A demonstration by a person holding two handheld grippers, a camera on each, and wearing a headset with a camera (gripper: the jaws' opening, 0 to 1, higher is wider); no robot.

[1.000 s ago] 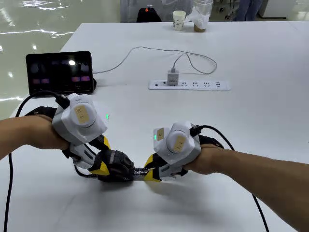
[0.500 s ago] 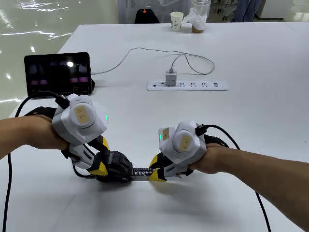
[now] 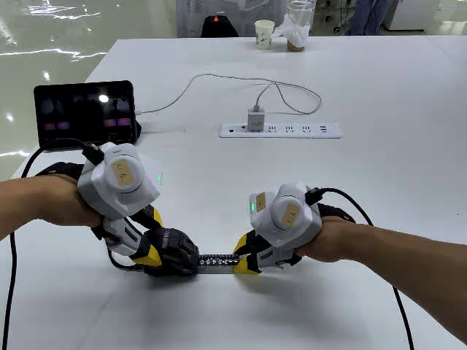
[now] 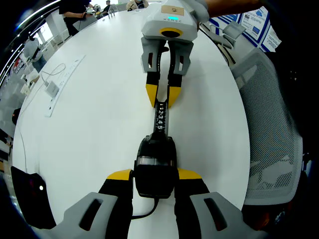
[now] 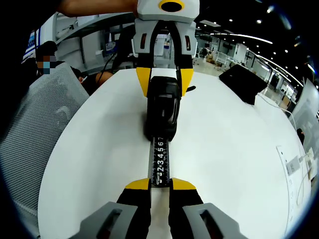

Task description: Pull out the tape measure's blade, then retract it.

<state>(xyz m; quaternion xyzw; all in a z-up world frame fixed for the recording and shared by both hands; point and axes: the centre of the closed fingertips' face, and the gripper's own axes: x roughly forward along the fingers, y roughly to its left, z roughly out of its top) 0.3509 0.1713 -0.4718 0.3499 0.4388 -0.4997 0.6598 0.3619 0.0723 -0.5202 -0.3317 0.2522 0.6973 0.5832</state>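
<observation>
The left claw (image 4: 155, 175) is clamped on the black tape measure (image 4: 155, 162), a yellow tip pressed to each side of it. Just ahead of that claw a short run of blade (image 4: 160, 118) leaves the housing. The left claw's view reads the digits 1 to 5 on it. At the blade's far end the right claw (image 4: 162, 97) faces back, its tips closed on the blade.

The right claw's view gives the reverse order. The blade passes out between its own shut tips with 2 to 7 legible, then comes the tape measure, then the left claw's yellow tips on either side of it. In the head view the digits are too small to read, but the blade shows as a straight, level strip low over the white surface (image 3: 365, 189). The two claws point at each other there, with a hand behind each.

Both claw views catch a mesh chair (image 4: 271, 124) off the surface's edge, to the right of the left claw. The head view adds what lies farther off. A dark tablet (image 3: 85, 111) stands beyond the left claw. Beyond the gap between the claws lies a white power strip (image 3: 281, 130) with a charger (image 3: 255, 118) plugged in. A cable (image 3: 219, 76) loops away from the charger. A paper cup (image 3: 263, 33) stands at the far edge.
</observation>
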